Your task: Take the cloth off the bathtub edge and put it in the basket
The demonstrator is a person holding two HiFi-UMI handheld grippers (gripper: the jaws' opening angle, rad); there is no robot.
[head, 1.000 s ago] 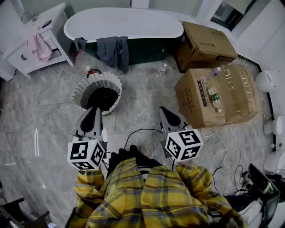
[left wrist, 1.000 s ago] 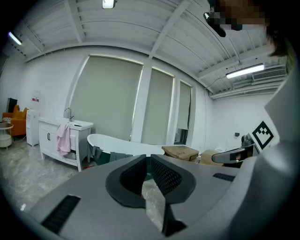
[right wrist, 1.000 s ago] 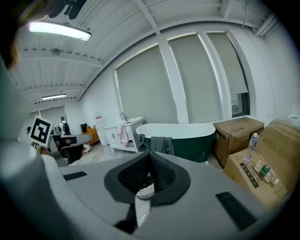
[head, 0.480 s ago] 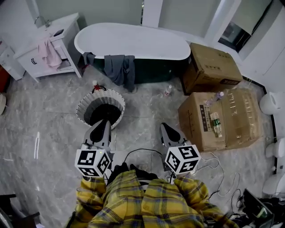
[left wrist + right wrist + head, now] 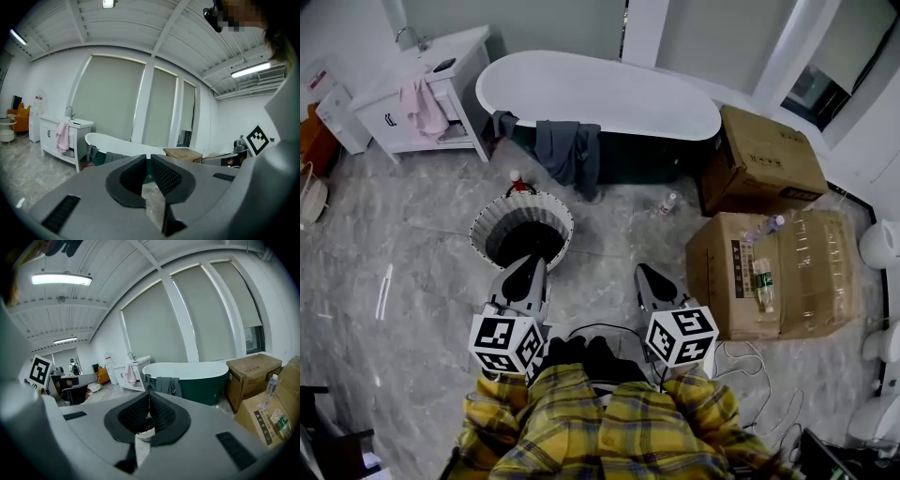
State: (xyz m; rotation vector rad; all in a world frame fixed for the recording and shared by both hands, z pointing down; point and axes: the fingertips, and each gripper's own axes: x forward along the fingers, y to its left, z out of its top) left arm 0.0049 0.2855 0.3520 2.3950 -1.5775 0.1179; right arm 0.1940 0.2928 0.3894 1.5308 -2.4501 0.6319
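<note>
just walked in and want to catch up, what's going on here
A person in a yellow plaid shirt stands back from the bathtub, holding tongs in each hand. The left tongs and right tongs are both shut and empty. The grey cloth hangs over the bathtub edge, not yet touched, and the basket sits on the floor between the person and the tub.

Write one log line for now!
left gripper: shut, empty | right gripper: shut, empty | cloth: draped on bathtub edge | basket: on floor
</note>
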